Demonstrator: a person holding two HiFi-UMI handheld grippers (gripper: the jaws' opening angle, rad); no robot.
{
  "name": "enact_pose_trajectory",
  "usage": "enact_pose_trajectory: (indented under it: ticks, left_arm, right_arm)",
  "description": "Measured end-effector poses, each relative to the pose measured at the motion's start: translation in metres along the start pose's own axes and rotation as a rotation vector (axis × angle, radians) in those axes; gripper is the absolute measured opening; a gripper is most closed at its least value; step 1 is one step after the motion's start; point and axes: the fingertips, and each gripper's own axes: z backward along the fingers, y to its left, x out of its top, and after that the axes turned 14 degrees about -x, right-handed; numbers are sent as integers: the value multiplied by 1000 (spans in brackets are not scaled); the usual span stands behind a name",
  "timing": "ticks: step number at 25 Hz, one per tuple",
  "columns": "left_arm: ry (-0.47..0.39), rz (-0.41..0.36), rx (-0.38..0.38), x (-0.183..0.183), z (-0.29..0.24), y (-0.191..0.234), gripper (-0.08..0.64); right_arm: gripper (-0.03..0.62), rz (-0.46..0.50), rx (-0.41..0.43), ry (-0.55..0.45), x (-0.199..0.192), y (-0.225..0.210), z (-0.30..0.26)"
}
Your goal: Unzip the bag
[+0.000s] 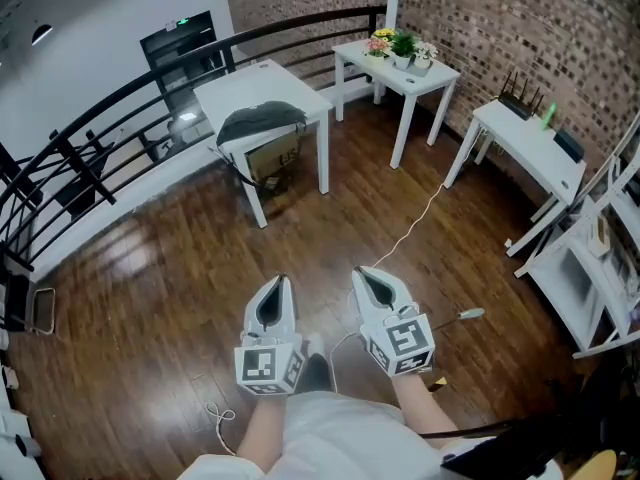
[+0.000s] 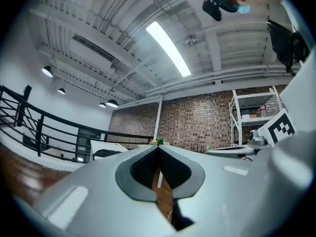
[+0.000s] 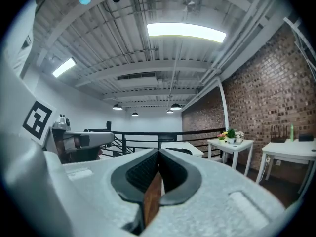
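Note:
A dark grey bag [image 1: 262, 122] lies on the front edge of a white table [image 1: 262, 88] across the room, seen small as the bag [image 2: 104, 153] in the left gripper view. Both grippers are held low in front of the person, far from it. My left gripper [image 1: 281, 280] is shut with nothing between its jaws, and its tips [image 2: 158, 147] meet in its own view. My right gripper [image 1: 361, 272] is shut and empty too, jaws touching at the tips [image 3: 158, 152]. Both point up and forward over the wooden floor.
A cardboard box [image 1: 274, 158] sits under the bag's table. A second white table [image 1: 397, 69] holds potted flowers [image 1: 402, 48]. A white desk [image 1: 528, 140] and shelving [image 1: 590, 268] line the brick wall at right. A black railing [image 1: 120, 98] runs along the left. A cable [image 1: 413, 226] trails across the floor.

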Motion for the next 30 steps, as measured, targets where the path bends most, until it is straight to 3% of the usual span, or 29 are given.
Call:
enact_pose_trajectory:
  ticks: [5,10,15,23,30]
  left_arm:
    - [-19,-16,-10,29,-88,89,17]
    - [-32,8,11,44,-143,176,17]
    - [7,60,9,21,-183,214,17]
    - [38,98,36,-11,-265,308,17]
    - [131,83,11,-35,-385,385,17]
  right_arm:
    - [-8,32,30,-12,33,6,-129]
    - [-8,77,63,-38,60,31,-226]
    - [-8,83,64,38,42,20,-282]
    - [-8,87,66,70,18,0,-417]
    - [-8,54,63,103,5,-38,-559]
